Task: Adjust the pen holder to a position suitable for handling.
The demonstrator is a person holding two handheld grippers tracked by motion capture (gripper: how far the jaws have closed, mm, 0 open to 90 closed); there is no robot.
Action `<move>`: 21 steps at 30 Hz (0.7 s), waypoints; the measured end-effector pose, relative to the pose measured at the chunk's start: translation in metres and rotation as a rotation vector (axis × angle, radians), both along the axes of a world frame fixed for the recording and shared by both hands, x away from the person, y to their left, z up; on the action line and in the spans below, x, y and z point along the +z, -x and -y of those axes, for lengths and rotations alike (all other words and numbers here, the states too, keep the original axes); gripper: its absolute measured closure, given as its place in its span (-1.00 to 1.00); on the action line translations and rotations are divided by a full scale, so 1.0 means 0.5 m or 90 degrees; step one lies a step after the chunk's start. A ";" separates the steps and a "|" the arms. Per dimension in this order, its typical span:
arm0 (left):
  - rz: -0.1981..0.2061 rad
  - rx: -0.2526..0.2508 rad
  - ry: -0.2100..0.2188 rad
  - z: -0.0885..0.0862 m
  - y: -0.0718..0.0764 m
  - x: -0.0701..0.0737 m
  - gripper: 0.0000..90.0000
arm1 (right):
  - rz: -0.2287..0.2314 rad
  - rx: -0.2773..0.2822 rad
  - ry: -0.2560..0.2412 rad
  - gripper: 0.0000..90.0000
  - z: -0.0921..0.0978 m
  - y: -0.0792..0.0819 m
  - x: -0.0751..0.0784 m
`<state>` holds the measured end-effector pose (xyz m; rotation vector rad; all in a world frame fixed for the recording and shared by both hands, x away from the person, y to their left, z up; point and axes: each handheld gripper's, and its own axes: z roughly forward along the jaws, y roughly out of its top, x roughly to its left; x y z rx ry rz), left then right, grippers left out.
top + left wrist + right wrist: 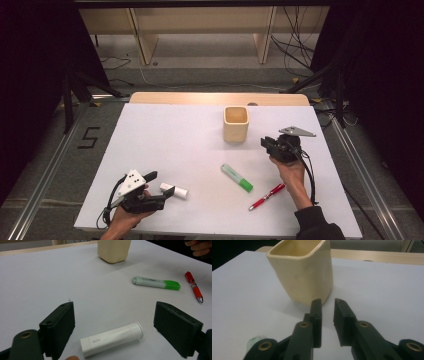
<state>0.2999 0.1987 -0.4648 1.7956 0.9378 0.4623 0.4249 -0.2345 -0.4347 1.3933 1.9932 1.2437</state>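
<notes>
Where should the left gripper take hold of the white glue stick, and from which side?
Grip the glue stick across the middle of its round barrel, coming down from above. It lies flat on the table, already between the wide-open jaws of the left gripper.

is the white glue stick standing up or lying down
Lying down: the glue stick rests on its side on the table, between the left gripper's open jaws.

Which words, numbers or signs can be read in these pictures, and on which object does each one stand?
"GLOO": on the white glue stick, lying between the open fingers of the left gripper.
"5": marked on the floor left of the table.
Print on the green highlighter: too blurred to read.
Print on the red pen: too small to read.
</notes>
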 end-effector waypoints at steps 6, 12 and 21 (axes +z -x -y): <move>0.001 -0.001 -0.003 0.001 0.000 0.000 -0.63 | 0.001 -0.014 0.014 1.00 -0.014 -0.044 -0.002; 0.000 0.003 -0.004 0.000 0.000 0.000 -0.63 | -0.007 -0.027 0.033 1.00 -0.025 -0.095 -0.008; 0.000 0.003 -0.001 0.000 0.000 0.000 -0.63 | -0.033 -0.034 0.012 1.00 -0.034 -0.151 -0.018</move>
